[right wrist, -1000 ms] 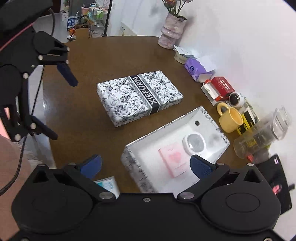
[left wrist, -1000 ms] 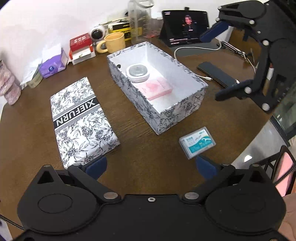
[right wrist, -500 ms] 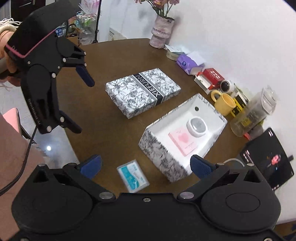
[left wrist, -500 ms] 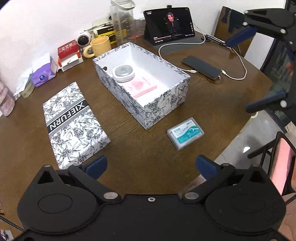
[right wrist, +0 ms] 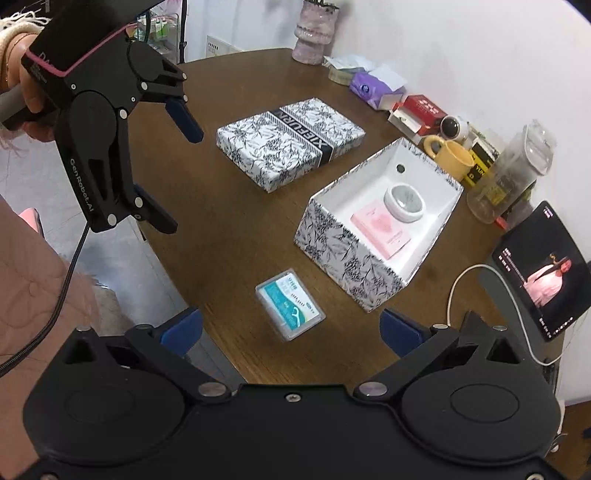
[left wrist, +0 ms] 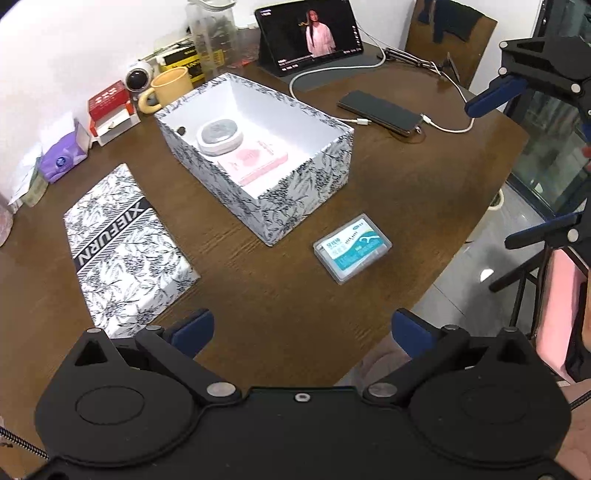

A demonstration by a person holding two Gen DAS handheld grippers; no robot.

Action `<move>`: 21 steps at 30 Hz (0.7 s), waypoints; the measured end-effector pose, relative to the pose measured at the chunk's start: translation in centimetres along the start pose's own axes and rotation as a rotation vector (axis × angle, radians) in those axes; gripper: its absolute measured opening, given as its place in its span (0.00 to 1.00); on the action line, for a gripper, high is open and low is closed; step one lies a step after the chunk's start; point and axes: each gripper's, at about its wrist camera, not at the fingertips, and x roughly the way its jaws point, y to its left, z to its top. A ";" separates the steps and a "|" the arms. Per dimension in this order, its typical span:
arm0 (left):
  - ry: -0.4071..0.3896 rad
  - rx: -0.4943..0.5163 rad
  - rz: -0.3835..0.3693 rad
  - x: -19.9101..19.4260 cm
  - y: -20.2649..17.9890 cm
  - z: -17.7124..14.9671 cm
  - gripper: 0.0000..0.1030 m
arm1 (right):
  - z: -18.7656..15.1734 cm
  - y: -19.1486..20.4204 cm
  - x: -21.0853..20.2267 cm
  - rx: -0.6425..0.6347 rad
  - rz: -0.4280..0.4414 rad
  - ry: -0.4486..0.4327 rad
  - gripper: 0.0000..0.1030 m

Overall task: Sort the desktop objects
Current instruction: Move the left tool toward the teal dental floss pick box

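Observation:
An open box (left wrist: 306,184) with a black-and-white floral print stands mid-table, holding a round white tin (left wrist: 218,137) and a pink booklet (left wrist: 255,162). Its lid (left wrist: 125,251), printed XIEFURN, lies flat to the left. A small clear case with a teal card (left wrist: 351,247) lies on the wood near the table's edge. My left gripper (left wrist: 301,330) hovers open and empty above the near edge. My right gripper (right wrist: 291,328) is also open and empty, just short of the case (right wrist: 290,304). Each gripper shows in the other's view, high off the table.
Along the wall stand a yellow mug (left wrist: 171,86), a clear jar (right wrist: 513,177), a red box (left wrist: 110,99), a purple tissue pack (left wrist: 62,158) and a vase (right wrist: 314,33). A tablet (left wrist: 310,35) and a phone (left wrist: 380,112) on a cable sit behind the box. Floor lies beyond the round table edge (left wrist: 480,218).
Both grippers have drawn back and risen from the table, so more of it shows. The right gripper left the space over the box. Nothing on the table has moved.

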 end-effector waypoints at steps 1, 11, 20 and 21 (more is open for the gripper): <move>0.000 0.008 -0.009 0.1 -0.1 0.0 1.00 | -0.1 0.1 0.2 0.000 0.002 0.007 1.00; 0.023 0.101 -0.038 2.8 -1.3 1.0 1.00 | -1.0 0.3 1.7 0.001 0.005 0.067 1.00; 0.033 0.270 -0.039 6.4 -3.1 2.6 1.00 | -1.6 0.0 3.3 0.010 0.007 0.106 1.00; 0.034 0.281 -0.044 6.8 -3.2 2.8 1.00 | -1.7 0.0 3.4 0.007 0.005 0.111 1.00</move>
